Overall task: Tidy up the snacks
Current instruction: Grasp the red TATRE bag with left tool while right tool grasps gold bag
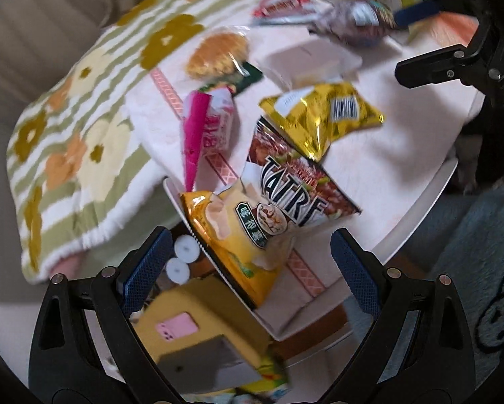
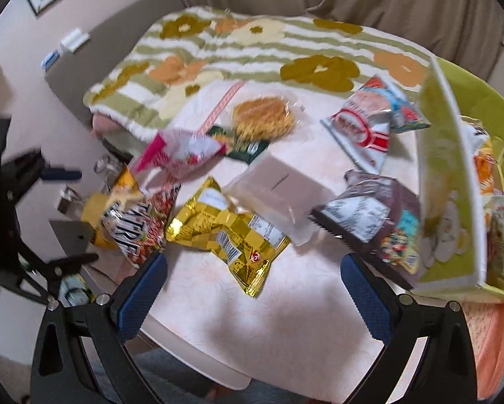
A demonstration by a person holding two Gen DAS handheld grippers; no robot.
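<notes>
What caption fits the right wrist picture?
Open right gripper hovers over a gold snack bag on a table of scattered snacks.

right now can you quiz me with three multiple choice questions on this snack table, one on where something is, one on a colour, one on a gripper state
1. Where does the gold foil packet lie?
A. on the pale tabletop
B. inside the green box
C. on the flowered blanket

2. What colour are the right gripper's finger pads?
A. red
B. blue
C. white

3. How is the left gripper?
A. shut on a packet
B. shut on nothing
C. open, holding nothing

Answers:
1 A, it rests on the tabletop between the TATRE bag and the dark bag.
2 B, both textured pads show blue.
3 C, its fingers stand wide apart above the yellow chip bag.
</notes>
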